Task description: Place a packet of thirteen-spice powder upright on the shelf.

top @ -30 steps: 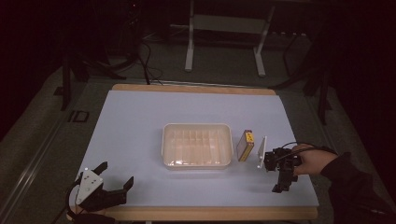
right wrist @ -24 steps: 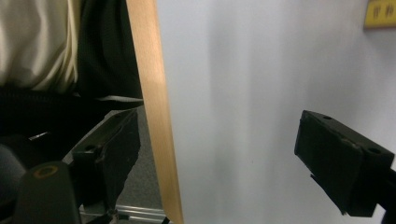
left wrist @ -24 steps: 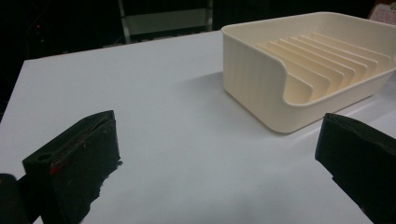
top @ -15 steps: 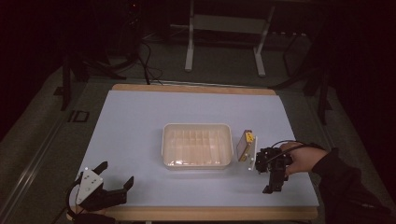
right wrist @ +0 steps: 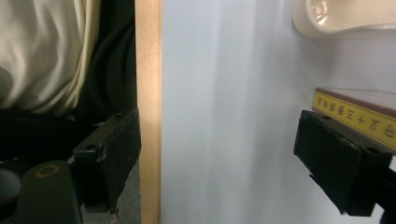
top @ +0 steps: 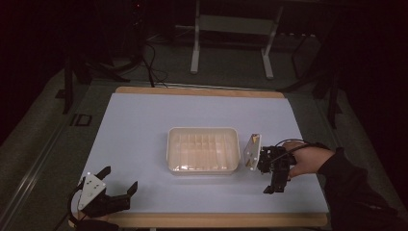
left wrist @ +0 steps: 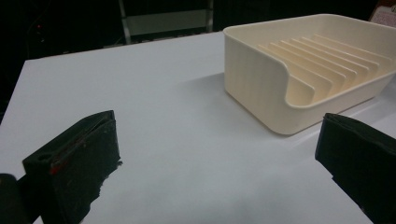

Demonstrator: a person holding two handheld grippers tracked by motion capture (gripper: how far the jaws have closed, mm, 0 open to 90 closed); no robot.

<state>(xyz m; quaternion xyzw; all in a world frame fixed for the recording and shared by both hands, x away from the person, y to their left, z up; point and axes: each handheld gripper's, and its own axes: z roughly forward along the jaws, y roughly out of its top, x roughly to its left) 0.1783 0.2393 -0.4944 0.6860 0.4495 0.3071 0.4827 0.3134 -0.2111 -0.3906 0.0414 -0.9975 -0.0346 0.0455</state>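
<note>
A cream ridged tray sits at the middle of the white table. Just right of it a small box with a yellow edge stands on its side. A hand holds my right gripper against the box's right side, open wide. In the right gripper view the gripper has the box just beyond its right jaw, and the tray's corner is ahead. My left gripper rests open at the front left, facing the tray, nothing between its jaws.
The table's wooden front edge runs beside the right gripper's left jaw, with the person's clothing past it. Dark stands and cables lie on the floor behind the table.
The right hand has slid its gripper left, closing on the box. The left gripper has stayed still.
</note>
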